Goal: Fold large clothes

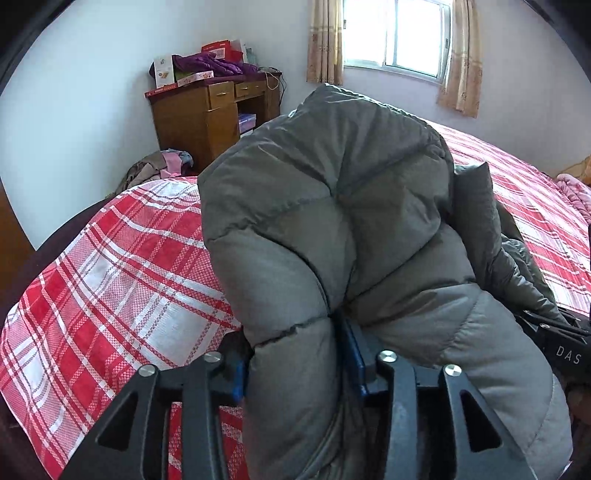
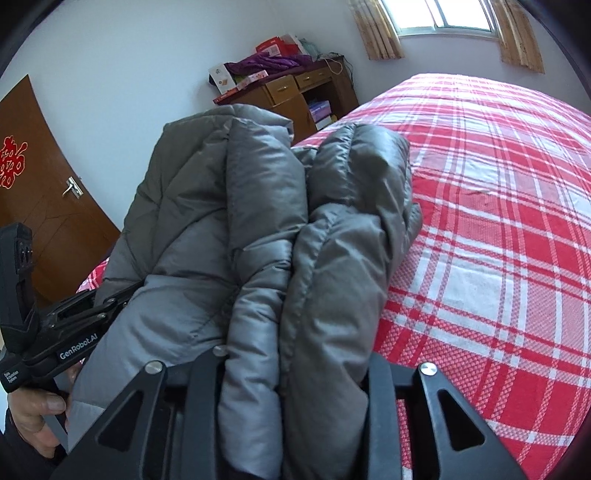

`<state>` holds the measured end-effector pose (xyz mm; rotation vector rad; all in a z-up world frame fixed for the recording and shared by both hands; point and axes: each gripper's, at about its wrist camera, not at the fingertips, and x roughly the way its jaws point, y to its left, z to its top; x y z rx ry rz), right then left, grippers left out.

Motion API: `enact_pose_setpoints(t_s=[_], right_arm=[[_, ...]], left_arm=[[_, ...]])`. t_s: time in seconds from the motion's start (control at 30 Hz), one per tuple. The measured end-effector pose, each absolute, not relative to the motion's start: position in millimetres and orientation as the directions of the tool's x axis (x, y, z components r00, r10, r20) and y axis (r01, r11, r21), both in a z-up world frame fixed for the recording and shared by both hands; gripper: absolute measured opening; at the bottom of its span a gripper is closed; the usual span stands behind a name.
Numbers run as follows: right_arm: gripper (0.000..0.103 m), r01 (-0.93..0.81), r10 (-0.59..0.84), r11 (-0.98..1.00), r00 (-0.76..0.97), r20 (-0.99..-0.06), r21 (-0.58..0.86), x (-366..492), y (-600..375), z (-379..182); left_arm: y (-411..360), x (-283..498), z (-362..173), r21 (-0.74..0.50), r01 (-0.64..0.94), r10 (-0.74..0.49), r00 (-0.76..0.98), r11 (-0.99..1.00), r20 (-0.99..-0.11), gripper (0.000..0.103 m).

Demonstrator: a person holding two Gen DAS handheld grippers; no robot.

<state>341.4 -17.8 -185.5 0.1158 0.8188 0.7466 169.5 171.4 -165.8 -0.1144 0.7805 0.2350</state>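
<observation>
A grey puffy down jacket (image 1: 332, 229) is folded into a thick bundle and held up above the bed. My left gripper (image 1: 299, 362) is shut on one thick fold of it, which bulges out between the blue pads. My right gripper (image 2: 291, 369) is shut on two or three stacked folds of the same jacket (image 2: 280, 229). In the right wrist view the left gripper's black body (image 2: 55, 332) shows at the left edge, clamped on the jacket. In the left wrist view part of the right gripper (image 1: 561, 343) shows at the right edge.
A bed with a red and white plaid sheet (image 2: 498, 221) lies under the jacket. A wooden desk (image 1: 214, 110) piled with boxes and purple clothes stands by the far wall under a curtained window (image 1: 395, 33). A brown door (image 2: 44, 192) is at the left. Clothes (image 1: 166, 162) lie beside the desk.
</observation>
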Motion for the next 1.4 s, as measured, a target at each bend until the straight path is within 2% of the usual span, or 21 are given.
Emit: enact_pose_setpoints(t_s=[0.17, 0.37, 0.43, 0.5, 0.57, 0.6, 0.63, 0.77, 0.87, 1.03, 1.4], right_arm=[[0.037, -0.553, 0.626, 0.755, 0.451, -0.637, 0.351, 336.5, -19.0, -186.3], [0.054, -0.538, 0.589, 0.780, 0.457, -0.667, 0.320, 333.8, -19.2, -179.5], [0.057, -0.528, 0.574, 0.792, 0.472, -0.669, 0.307, 328.3, -23.8, -169.2], [0.065, -0.522, 0.560, 0.804, 0.506, -0.656, 0.284, 316.7, -30.2, -151.3], [0.075, -0.522, 0.547, 0.815, 0.548, -0.634, 0.252, 300.3, -36.8, -131.8], [0.078, -0.518, 0.538, 0.822, 0.568, -0.623, 0.237, 292.8, -39.7, -123.3], [0.078, -0.517, 0.531, 0.827, 0.592, -0.606, 0.220, 281.4, -43.4, -111.8], [0.081, -0.526, 0.537, 0.829, 0.657, -0.530, 0.188, 235.8, -56.3, -70.8], [0.087, -0.541, 0.554, 0.822, 0.685, -0.473, 0.178, 209.3, -59.8, -48.0], [0.088, -0.557, 0.557, 0.820, 0.718, -0.418, 0.135, 182.6, -55.2, -23.5], [0.088, -0.568, 0.564, 0.815, 0.733, -0.380, 0.115, 163.6, -52.0, -12.2]], left_arm=[[175.5, 168.1, -165.6, -0.026, -0.279, 0.177, 0.676, 0.960, -0.715, 0.059], [173.5, 153.3, -149.1, 0.010, -0.310, 0.223, 0.661, 0.951, -0.716, 0.061], [171.0, 140.3, -132.2, 0.010, -0.318, 0.235, 0.679, 0.948, -0.696, 0.061], [168.0, 125.5, -112.7, 0.000, -0.323, 0.239, 0.699, 0.946, -0.674, 0.062], [160.6, 100.6, -84.9, -0.012, -0.312, 0.237, 0.745, 0.950, -0.624, 0.065], [157.5, 93.1, -76.9, -0.012, -0.312, 0.240, 0.756, 0.950, -0.609, 0.072], [154.0, 83.4, -66.3, -0.012, -0.313, 0.246, 0.771, 0.950, -0.588, 0.081], [144.4, 48.7, -30.5, -0.032, -0.312, 0.254, 0.824, 0.950, -0.506, 0.087], [143.2, 32.9, -15.1, -0.060, -0.308, 0.243, 0.842, 0.949, -0.482, 0.088], [145.3, 20.6, -4.4, -0.073, -0.301, 0.236, 0.857, 0.951, -0.458, 0.089], [148.2, 11.6, 3.3, -0.085, -0.305, 0.240, 0.868, 0.949, -0.434, 0.089]])
